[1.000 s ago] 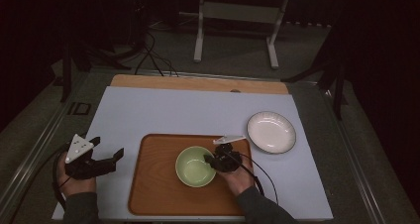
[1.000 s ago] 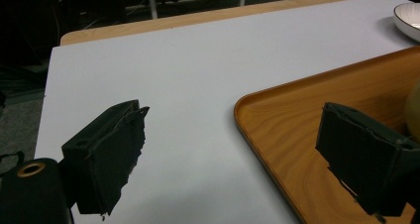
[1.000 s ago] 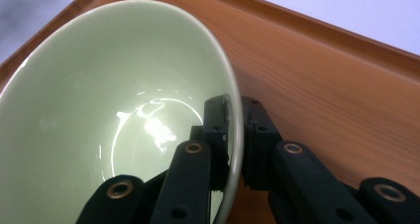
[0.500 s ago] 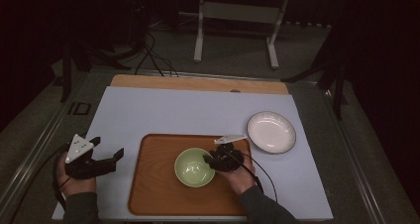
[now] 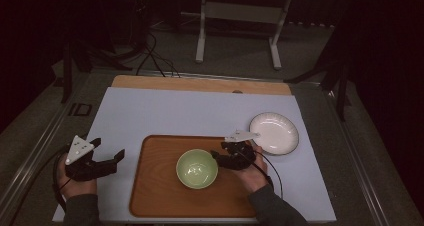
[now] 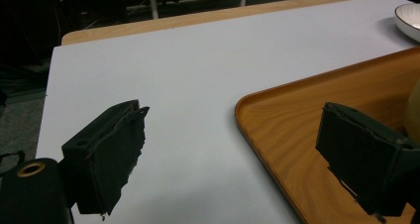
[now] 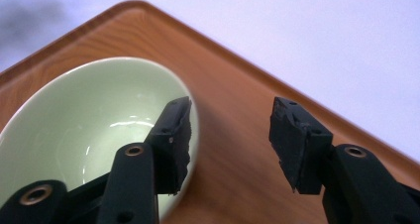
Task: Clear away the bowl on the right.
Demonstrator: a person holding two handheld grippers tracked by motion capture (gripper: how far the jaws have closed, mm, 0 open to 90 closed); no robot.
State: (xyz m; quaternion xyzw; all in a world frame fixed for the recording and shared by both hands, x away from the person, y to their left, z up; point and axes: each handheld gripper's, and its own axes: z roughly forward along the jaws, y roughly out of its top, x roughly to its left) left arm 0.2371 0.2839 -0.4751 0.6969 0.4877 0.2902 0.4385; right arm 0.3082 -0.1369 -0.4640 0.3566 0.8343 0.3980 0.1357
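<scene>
A pale green bowl (image 5: 197, 168) sits empty on a wooden tray (image 5: 155, 186). My right gripper (image 5: 220, 158) hovers at the bowl's right rim. In the right gripper view the right gripper (image 7: 230, 107) is open and its jaws have just been opening. One jaw hangs over the inside of the bowl (image 7: 89, 130), the other over the bare tray (image 7: 237, 135), and neither pad presses on the rim. My left gripper (image 5: 107, 148) rests open on the white table left of the tray. Nothing is between the left gripper's (image 6: 233, 110) jaws.
A white plate (image 5: 274, 132) lies on the table just past the tray's far right corner; its plate rim (image 6: 408, 18) shows in the left gripper view. The white tabletop (image 5: 190, 111) stretches beyond the tray. A metal stand (image 5: 237, 16) stands behind the table.
My right gripper's jaws have spread apart at the bowl's rim and the hand has lifted a little. The bowl stays on the tray. The left hand has not moved.
</scene>
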